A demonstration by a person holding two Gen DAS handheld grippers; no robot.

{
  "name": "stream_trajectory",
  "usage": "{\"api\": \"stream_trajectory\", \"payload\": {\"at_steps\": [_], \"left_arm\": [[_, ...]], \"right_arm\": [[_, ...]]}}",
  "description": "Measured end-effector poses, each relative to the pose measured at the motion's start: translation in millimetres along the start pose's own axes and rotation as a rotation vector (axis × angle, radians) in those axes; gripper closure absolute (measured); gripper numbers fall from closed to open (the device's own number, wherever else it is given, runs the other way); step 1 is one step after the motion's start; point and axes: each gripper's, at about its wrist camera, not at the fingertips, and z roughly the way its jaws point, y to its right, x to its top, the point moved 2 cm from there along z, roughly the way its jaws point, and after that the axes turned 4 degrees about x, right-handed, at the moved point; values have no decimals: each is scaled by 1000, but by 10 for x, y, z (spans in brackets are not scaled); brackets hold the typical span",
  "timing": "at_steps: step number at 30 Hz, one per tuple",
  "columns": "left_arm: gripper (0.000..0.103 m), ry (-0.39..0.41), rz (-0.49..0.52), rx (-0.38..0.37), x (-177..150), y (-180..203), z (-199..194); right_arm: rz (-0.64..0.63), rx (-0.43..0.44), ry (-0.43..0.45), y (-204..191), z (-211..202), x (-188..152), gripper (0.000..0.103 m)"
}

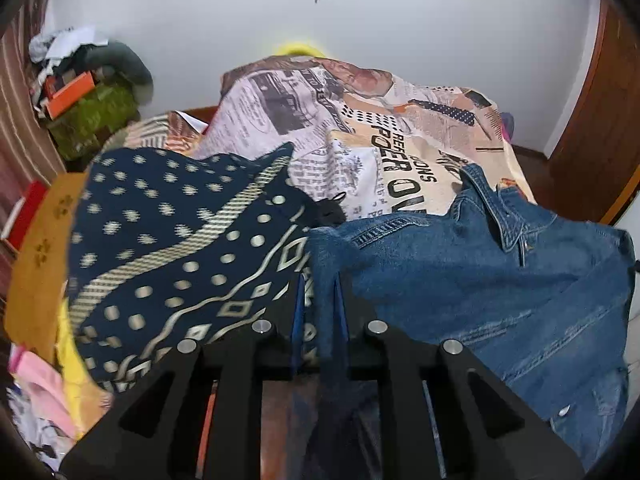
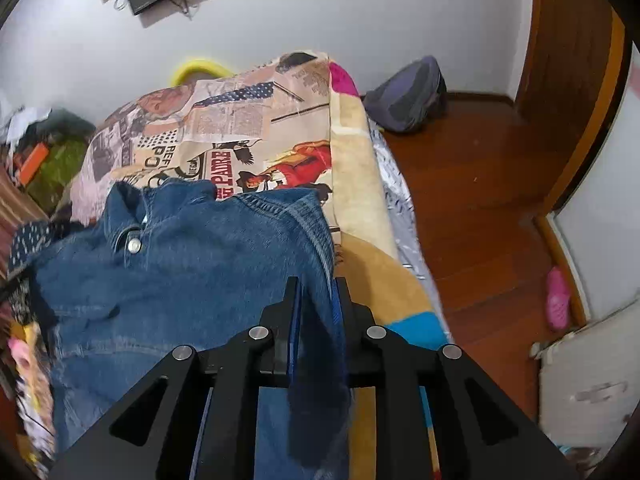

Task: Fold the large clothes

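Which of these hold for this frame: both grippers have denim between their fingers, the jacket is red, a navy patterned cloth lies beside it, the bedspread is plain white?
1. The left gripper and right gripper each have the blue denim jacket between their fingers. True.
2. The jacket is red. False: blue denim.
3. A navy cloth with pale dots and diamonds lies beside the jacket. True.
4. The bedspread is plain white. False: it carries a newspaper-collage print.

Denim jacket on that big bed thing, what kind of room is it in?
Most likely a bedroom at home. The denim jacket lies on a bed covered by a newspaper-print bedspread, a backpack sits on the wooden floor, and clothes are piled by the wall.
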Motion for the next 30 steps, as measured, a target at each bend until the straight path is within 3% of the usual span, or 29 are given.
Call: {"api": "stream_trajectory", "payload": {"at_steps": [3, 5, 7, 12, 17, 22, 30], "left_arm": [[78, -5, -1, -11, -61, -64, -142], [61, 4, -13, -23, -119, -125, -274], [53, 12, -18, -28, -183, -182, -409], [49, 11, -19, -44, -390, -319, -693], [40, -23, -5, -57, -695, -409, -890], [39, -108, -21, -116, -1093, -461, -960], [39, -261, -37, -154, -1747, -388, -763]], "right_arm": [[-61, -8, 21, -78, -204, -93, 88], [-110, -35, 41, -146, -377, -189, 87], [-142, -60, 63, -196, -512, -260, 83], [-149, -79, 141, -243, -889, -465, 50], [-140, -55, 141, -299, -1077, -665, 39], [-129, -42, 119, -318, -1109, -916, 37], [-73, -19, -4, -238, -878, -1392, 37]]}}
